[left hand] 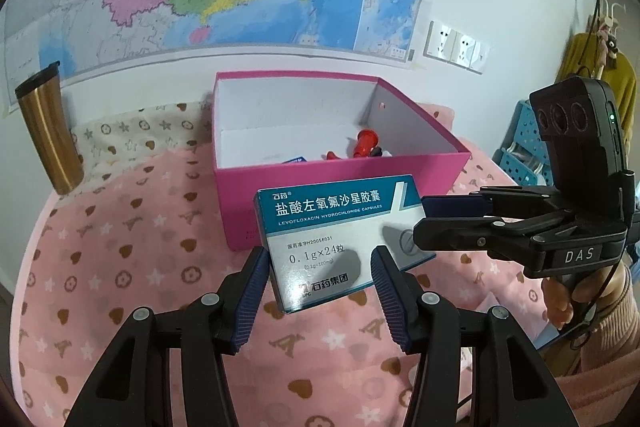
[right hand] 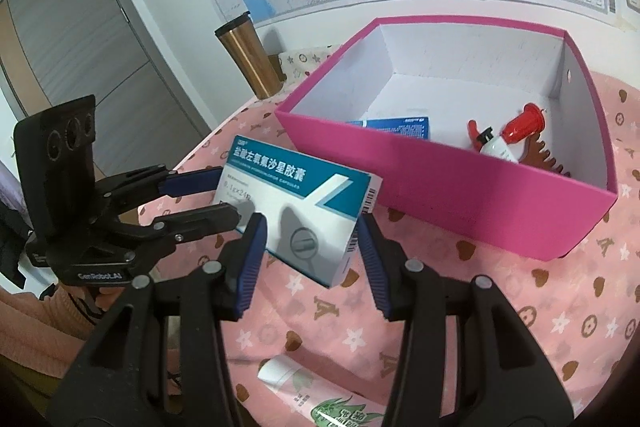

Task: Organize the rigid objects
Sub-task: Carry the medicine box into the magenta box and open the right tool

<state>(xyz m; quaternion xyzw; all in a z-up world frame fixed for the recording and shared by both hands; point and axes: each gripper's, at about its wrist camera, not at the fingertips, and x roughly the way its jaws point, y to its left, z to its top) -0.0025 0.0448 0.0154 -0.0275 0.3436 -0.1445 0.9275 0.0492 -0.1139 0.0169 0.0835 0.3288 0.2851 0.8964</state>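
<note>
A teal-and-white medicine box (left hand: 320,227) hangs just above the pink blanket, in front of the open pink box (left hand: 240,207). My left gripper (left hand: 320,259) is shut on its near end, with a blue pad on each side. My right gripper (left hand: 420,219) comes in from the right and is shut on the box's right end. In the right wrist view the medicine box (right hand: 304,203) sits between my right gripper's (right hand: 310,227) pads, and my left gripper (right hand: 228,199) clamps its left end. The pink box (right hand: 480,199) holds a red-capped bottle (right hand: 516,131) and a blue pack (right hand: 400,125).
A bronze tumbler (left hand: 48,131) stands at the back left against the wall. A white and green tube (right hand: 312,387) lies on the patterned blanket (right hand: 520,307) near me. A blue crate (left hand: 524,147) sits off the right side. A person's hand (left hand: 580,303) holds the right gripper's handle.
</note>
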